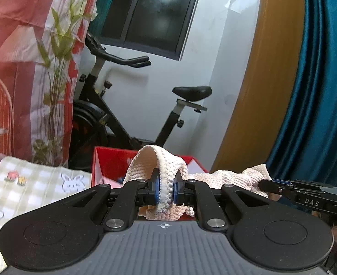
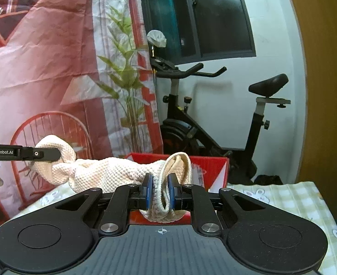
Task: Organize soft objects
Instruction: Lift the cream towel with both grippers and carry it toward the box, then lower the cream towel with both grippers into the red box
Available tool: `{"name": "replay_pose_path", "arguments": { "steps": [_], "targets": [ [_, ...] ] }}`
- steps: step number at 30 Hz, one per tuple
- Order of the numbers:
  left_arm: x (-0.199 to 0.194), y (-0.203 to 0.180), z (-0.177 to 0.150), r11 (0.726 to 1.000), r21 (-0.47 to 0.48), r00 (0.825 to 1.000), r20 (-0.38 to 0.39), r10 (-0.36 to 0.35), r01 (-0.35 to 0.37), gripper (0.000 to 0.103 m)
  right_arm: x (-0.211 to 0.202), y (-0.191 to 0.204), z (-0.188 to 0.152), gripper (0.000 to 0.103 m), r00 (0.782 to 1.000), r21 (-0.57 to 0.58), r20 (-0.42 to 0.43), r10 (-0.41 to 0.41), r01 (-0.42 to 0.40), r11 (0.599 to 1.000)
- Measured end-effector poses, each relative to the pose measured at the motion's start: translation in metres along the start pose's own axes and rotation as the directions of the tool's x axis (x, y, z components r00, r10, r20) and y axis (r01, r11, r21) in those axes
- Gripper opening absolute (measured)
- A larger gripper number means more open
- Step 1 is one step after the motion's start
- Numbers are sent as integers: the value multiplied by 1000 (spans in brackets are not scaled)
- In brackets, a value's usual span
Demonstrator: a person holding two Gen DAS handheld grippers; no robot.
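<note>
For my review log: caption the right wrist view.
Right tool pinches cream waffle-knit cloth before red box.

We find the right gripper (image 2: 160, 191) clamped on a folded end of a cream waffle-knit cloth (image 2: 113, 171). The cloth runs leftward in the air to the left gripper (image 2: 53, 153), which pinches its other end. Behind it stands an open red cardboard box (image 2: 212, 167) on a table with a green-checked tablecloth (image 2: 290, 197). A black exercise bike (image 2: 214, 123) stands beyond.
</note>
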State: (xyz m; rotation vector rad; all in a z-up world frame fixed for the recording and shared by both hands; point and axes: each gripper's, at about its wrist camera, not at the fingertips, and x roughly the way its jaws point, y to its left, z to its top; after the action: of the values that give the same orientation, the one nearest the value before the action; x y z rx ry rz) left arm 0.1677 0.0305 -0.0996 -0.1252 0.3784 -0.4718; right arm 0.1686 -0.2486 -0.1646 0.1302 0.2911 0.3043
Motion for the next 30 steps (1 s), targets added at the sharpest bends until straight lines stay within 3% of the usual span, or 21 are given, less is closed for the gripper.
{"name": "replay_pose_path", "arguments": {
  "steps": [11, 21, 30],
  "targets": [
    [44, 8, 38, 997, 36, 997, 14, 71, -71, 12, 51, -16, 35, 13, 1000, -46, -2, -18, 18, 999],
    [108, 25, 61, 990, 63, 992, -4, 125, -125, 12, 127, -42, 52, 13, 996, -38, -58, -69, 66, 997],
    [169, 57, 52, 987, 34, 980, -118, 160, -157, 12, 203, -52, 46, 13, 977, -57, -180, -116, 108, 993]
  ]
}}
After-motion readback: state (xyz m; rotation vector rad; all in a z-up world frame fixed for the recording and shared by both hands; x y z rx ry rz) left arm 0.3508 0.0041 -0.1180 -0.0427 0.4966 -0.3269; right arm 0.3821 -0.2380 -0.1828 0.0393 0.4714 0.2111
